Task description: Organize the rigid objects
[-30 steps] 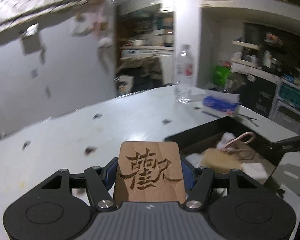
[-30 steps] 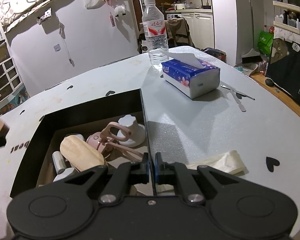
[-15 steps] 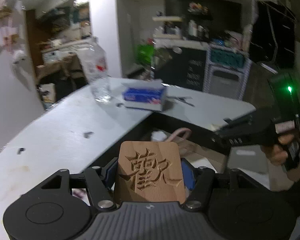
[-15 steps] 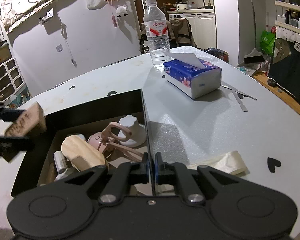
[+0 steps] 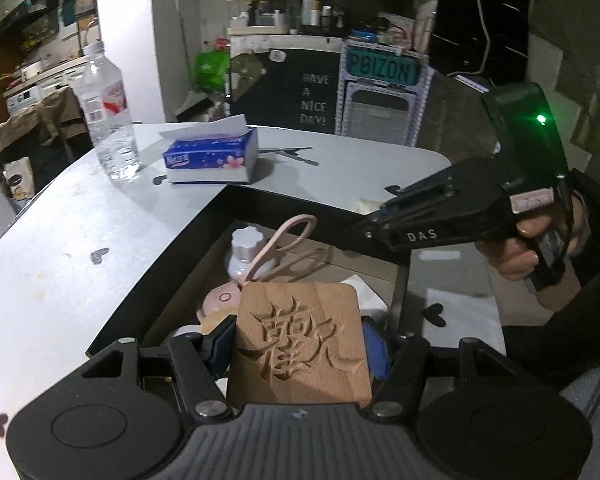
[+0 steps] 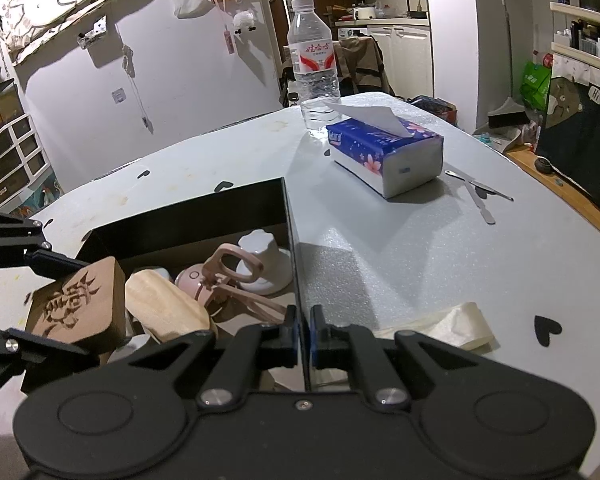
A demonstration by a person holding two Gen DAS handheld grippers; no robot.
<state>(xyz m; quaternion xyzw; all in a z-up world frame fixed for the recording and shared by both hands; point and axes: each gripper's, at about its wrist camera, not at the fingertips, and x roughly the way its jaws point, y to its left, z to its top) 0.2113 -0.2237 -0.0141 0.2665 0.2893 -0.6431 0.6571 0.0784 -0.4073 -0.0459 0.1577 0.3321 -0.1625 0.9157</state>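
My left gripper (image 5: 300, 344) is shut on a carved wooden block (image 5: 300, 344) and holds it over the near-left part of the black box (image 5: 260, 196). The block also shows in the right wrist view (image 6: 78, 304), above the box's left side. My right gripper (image 6: 301, 330) is shut on the box's right wall (image 6: 294, 248); it shows from the side in the left wrist view (image 5: 384, 216). In the box lie pink scissors (image 6: 228, 276), a white knob-topped piece (image 6: 260, 264), a pale wooden piece (image 6: 164, 304) and a pink round item (image 6: 192, 282).
A blue tissue pack (image 6: 384, 152) and a water bottle (image 6: 314, 68) stand at the table's far side. Metal tweezers (image 6: 476, 192) lie right of the pack. A crumpled cream wrapper (image 6: 452, 326) lies just right of my right gripper. Black heart stickers dot the white table (image 6: 420, 240).
My left gripper has swung right with the wooden block, from beside the box to over its near-left part. My right gripper has stayed clamped on the box wall.
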